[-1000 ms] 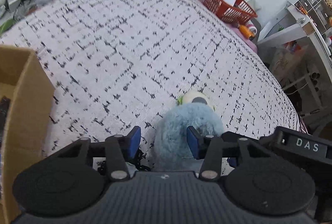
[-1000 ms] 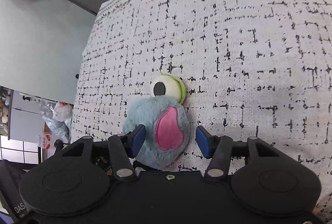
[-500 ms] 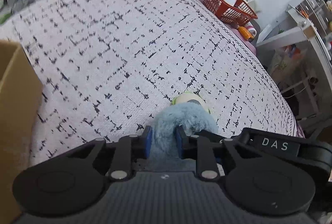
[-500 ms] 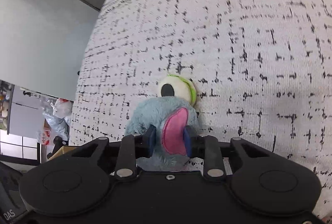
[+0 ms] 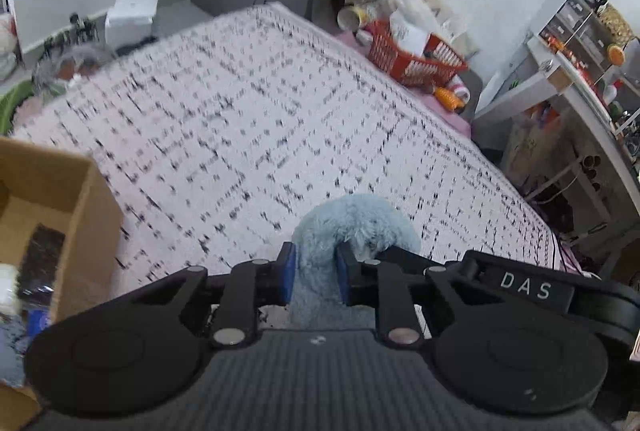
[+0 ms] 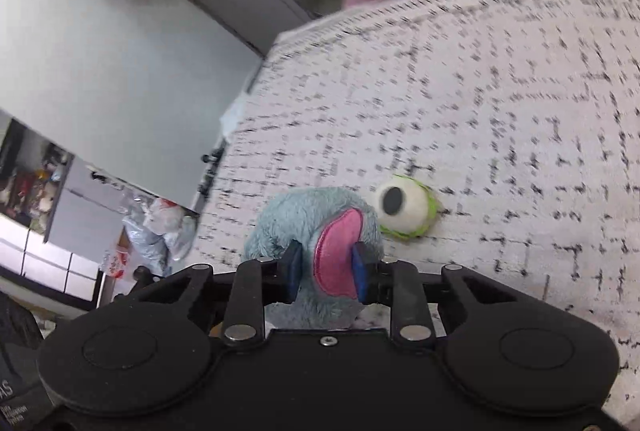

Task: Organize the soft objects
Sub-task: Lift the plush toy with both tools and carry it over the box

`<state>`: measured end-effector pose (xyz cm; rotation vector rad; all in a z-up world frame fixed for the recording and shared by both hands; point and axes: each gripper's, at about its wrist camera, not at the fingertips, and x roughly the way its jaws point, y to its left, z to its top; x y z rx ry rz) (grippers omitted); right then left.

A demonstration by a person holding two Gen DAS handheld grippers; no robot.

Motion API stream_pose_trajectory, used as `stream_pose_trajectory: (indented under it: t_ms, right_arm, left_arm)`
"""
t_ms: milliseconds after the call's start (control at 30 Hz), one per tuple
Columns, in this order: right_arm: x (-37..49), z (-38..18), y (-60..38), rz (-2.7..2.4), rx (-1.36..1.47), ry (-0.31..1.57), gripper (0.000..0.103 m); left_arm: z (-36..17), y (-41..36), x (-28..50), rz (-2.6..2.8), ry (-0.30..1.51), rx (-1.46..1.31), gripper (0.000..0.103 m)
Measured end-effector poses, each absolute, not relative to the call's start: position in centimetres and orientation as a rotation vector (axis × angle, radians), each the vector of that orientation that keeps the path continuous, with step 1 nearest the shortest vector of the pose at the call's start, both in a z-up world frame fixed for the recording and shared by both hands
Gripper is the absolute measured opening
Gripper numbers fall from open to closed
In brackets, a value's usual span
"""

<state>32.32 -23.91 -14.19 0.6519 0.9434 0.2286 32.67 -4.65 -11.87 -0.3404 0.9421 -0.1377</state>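
Note:
A fluffy light-blue plush toy (image 5: pixel 352 223) with a pink patch (image 6: pixel 336 251) and a white bulging eye ringed in green (image 6: pixel 404 207) is held by both grippers. My left gripper (image 5: pixel 316 271) is shut on its blue fur. My right gripper (image 6: pixel 326 271) is shut on it across the pink patch. The toy is raised over the white black-flecked bed cover (image 5: pixel 248 135), which also shows in the right wrist view (image 6: pixel 500 103). The other gripper's black body (image 5: pixel 528 291) sits just right of the toy.
An open cardboard box (image 5: pixel 60 215) holding a few items stands at the left. A red basket (image 5: pixel 412 59) with clutter sits past the bed's far edge. Shelves and a desk (image 5: pixel 568 79) are on the right. A grey wall (image 6: pixel 120 63) lies beyond the bed's left side.
Both grippers closed on the plush toy, which lay on the cover a second ago. They have since lifted it, and both views have tilted up toward the room.

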Motion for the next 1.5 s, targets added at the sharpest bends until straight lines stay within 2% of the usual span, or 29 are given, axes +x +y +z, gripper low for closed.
stream_pose_trajectory:
  t_ms: [733,1167,1500]
  right_arm:
    - [28.3,-9.1,-19.9,0.410,0.635,0.799,0.024]
    - [26.8,-7.8,-16.7,0.480,0.602,0.750,0.024]
    - [25.7,-8.2,-13.1,0.498,0.567,0.738,0.024]
  left_arm:
    - [-4.1,-0.4,26.8,-0.048,0.797,-0.301,0.013]
    - [-2.6,3.1,24.5,-0.021,0.757,-0.322,0.013]
    - [-3.3,6.7,23.2,0.010,0.756,-0.362,0.013]
